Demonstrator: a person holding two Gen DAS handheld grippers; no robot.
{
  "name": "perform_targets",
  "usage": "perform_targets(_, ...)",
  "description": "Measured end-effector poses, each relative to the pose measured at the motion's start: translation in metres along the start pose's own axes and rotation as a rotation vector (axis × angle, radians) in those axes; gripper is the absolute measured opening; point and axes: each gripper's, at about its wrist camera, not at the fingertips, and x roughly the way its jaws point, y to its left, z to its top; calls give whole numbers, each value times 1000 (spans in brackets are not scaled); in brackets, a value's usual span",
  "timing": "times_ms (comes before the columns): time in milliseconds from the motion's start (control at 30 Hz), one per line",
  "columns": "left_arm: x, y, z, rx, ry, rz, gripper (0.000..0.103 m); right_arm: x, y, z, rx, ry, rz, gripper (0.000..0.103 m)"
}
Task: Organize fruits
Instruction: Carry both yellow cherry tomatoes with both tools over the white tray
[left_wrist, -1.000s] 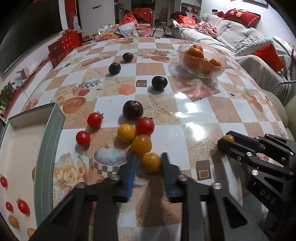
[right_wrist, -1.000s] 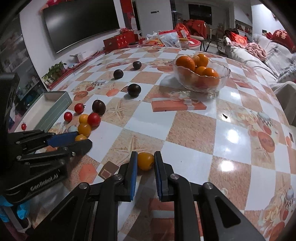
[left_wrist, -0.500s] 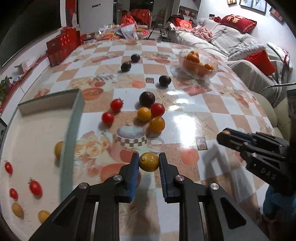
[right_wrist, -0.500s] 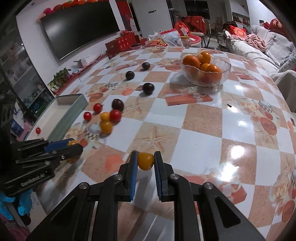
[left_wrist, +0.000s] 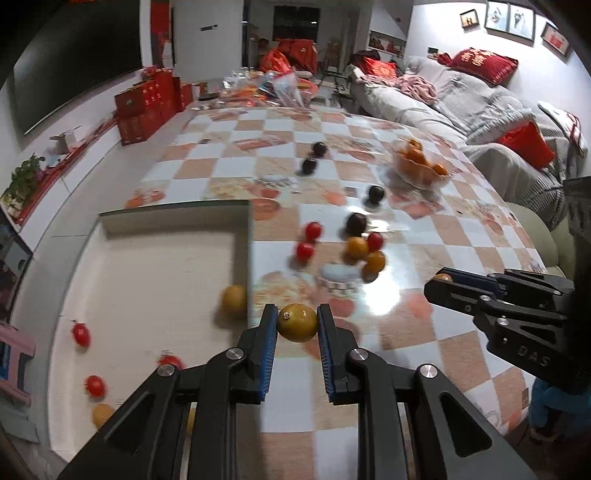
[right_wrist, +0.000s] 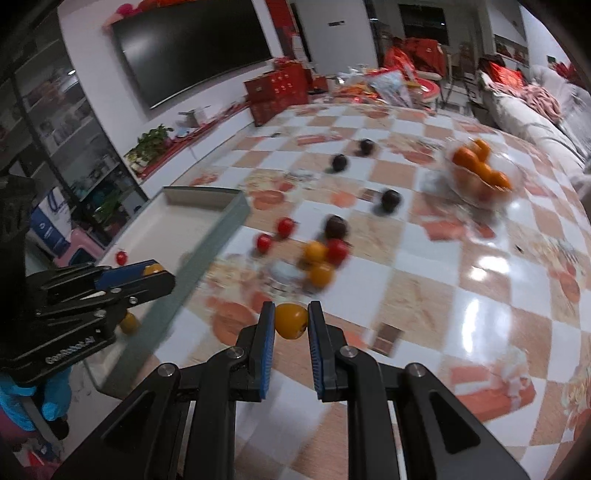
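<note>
My left gripper (left_wrist: 297, 326) is shut on a yellow tomato (left_wrist: 297, 322) and holds it in the air by the right wall of the grey-rimmed tray (left_wrist: 242, 236). My right gripper (right_wrist: 291, 320) is shut on another yellow tomato (right_wrist: 291, 320), above the table to the right of the tray (right_wrist: 218, 229). The tray holds several small red and yellow tomatoes (left_wrist: 233, 299). Loose red, yellow and dark fruits (left_wrist: 356, 246) lie in a cluster on the checkered table (left_wrist: 461, 236). Each gripper shows in the other's view, the right one (left_wrist: 439, 280) and the left one (right_wrist: 155, 271).
A glass bowl of oranges (left_wrist: 419, 166) stands at the far right of the table. Three dark plums (left_wrist: 376, 194) lie beyond the cluster. Red boxes (left_wrist: 147, 107) and clutter fill the far end. A sofa (left_wrist: 480, 122) runs along the right.
Both grippers have risen and swung left toward the tray, each carrying its yellow tomato. The left gripper lifted its tomato off the table.
</note>
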Motion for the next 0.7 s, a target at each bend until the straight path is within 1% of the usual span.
perform_targets(367,-4,70,-4,-70,-6,61,23,31,76,29,-96,27,59,19)
perform_targets(567,1,109,-2,-100,1,104,23,57,105,43,-110,62,90,19)
perform_targets(700,11,128,5,-120,17,127,23,78,118,51,-114,84,91,19)
